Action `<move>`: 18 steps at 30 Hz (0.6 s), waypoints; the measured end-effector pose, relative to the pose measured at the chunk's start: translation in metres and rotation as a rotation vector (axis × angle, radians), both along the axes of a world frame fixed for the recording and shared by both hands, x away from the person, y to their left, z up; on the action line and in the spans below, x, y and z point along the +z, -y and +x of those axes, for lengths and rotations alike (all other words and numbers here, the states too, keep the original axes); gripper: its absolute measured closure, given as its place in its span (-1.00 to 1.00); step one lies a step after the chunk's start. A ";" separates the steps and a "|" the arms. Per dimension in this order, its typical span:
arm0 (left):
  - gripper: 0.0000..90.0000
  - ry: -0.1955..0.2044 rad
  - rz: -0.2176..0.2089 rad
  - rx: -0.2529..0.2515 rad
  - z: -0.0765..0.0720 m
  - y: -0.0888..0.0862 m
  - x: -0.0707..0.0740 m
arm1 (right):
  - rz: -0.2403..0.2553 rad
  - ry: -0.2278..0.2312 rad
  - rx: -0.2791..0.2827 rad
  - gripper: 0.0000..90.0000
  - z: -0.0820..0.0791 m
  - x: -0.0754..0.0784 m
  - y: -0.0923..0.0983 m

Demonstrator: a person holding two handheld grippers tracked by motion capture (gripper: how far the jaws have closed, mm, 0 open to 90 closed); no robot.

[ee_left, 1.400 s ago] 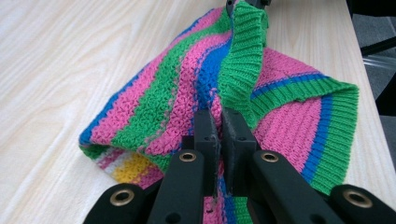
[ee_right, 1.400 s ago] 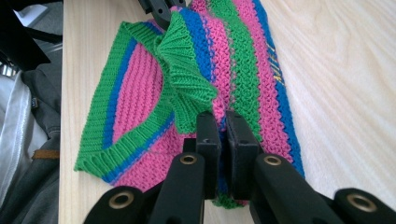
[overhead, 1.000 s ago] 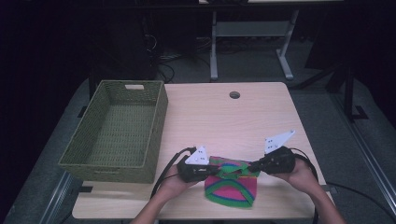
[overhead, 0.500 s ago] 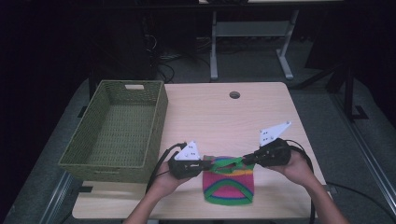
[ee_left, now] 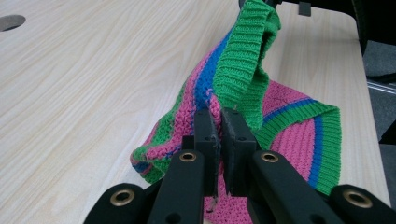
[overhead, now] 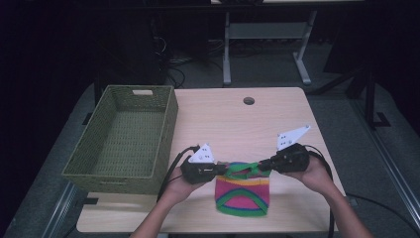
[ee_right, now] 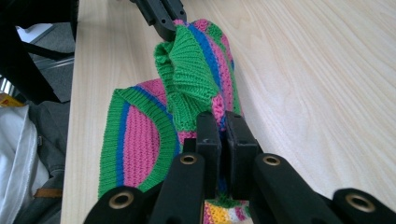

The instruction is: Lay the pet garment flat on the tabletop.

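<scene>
1. High view: the knitted garment [overhead: 242, 192], striped pink, green and blue, lies at the near edge of the tabletop [overhead: 237, 124] and is lifted by its top edge. The left gripper [overhead: 221, 170] holds its left corner and the right gripper [overhead: 262, 163] its right corner. A green woven basket [overhead: 124, 141] stands at the left.
2. Left gripper view: the jaws are clamped together on the garment's pink and green edge [ee_left: 219, 100]; the knit stretches away towards the far gripper.
3. Right gripper view: the jaws are clamped together on the green ribbed edge [ee_right: 196, 98], and the rest drapes onto the tabletop [ee_right: 317, 79].
</scene>
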State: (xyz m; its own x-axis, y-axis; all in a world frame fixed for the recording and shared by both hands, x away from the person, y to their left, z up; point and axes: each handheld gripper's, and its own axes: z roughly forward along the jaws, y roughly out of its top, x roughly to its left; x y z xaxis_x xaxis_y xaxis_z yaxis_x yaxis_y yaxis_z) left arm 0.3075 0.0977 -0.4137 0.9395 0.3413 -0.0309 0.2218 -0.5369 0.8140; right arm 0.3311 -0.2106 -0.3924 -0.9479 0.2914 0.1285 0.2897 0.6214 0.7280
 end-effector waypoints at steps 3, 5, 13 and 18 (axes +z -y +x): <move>0.91 0.001 0.004 0.010 0.002 0.000 -0.001 | -0.009 -0.007 -0.002 0.90 0.004 0.000 -0.001; 0.90 -0.001 -0.004 0.024 0.004 -0.001 -0.002 | -0.017 -0.001 -0.001 0.90 0.006 0.002 -0.003; 0.90 -0.043 -0.026 0.071 0.016 -0.004 -0.007 | -0.028 -0.009 -0.013 0.89 0.020 0.000 -0.007; 0.90 -0.067 -0.033 0.117 0.022 -0.004 -0.010 | -0.028 -0.020 -0.023 0.89 0.028 -0.004 -0.011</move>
